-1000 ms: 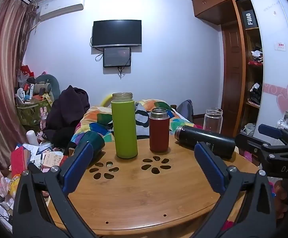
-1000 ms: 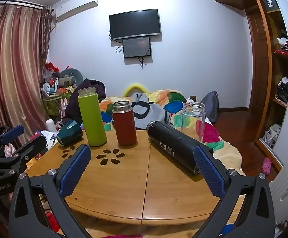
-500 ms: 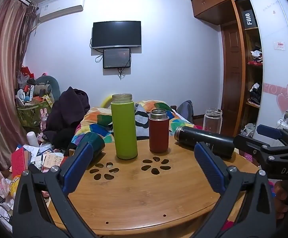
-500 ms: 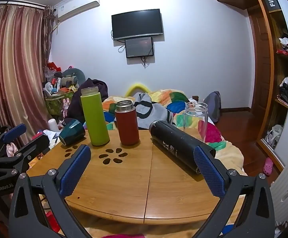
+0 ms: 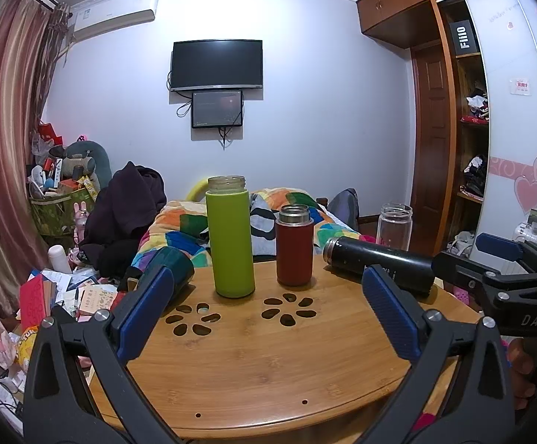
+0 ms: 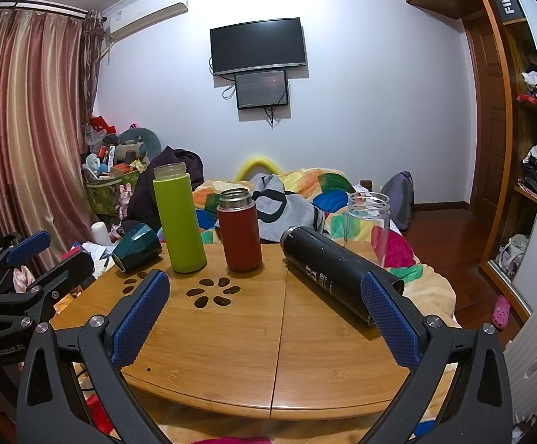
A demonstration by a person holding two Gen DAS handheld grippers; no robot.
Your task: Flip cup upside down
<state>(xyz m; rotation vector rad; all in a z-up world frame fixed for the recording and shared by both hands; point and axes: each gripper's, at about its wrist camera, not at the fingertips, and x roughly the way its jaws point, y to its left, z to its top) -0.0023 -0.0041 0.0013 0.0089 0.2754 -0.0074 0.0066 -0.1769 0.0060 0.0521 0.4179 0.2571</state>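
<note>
Desk (image 6: 253, 340): round, bamboo, with two flower-shaped cut-outs and a seam down the middle.

Cup (image 6: 137, 246): dark teal, faceted sides, lying on its side at the far left edge of the desk, its open mouth turned toward the near left. In the left wrist view the cup (image 5: 174, 268) is partly hidden behind a blue pad.

Green bottle (image 6: 179, 218): tall, upright, uncapped, just right of the cup.

Red flask (image 6: 239, 230): shorter, upright, steel neck, uncapped, beside the green bottle toward the far middle of the desk.

Black flask (image 6: 336, 277): lying on its side on the right half of the desk, mouth toward the far edge, base toward the right edge.

Glass jar (image 6: 367, 224): clear, upright, open, at the far right edge behind the black flask.

Left tongs (image 5: 268, 314): spread wide, holding nothing, above the near edge of the desk, well apart from the cup. Also seen from the right wrist view at the left edge of the desk (image 6: 31, 259).

Right tongs (image 6: 264, 318): spread wide, holding nothing, above the near edge; the right pad overlaps the base of the black flask in view.
</note>
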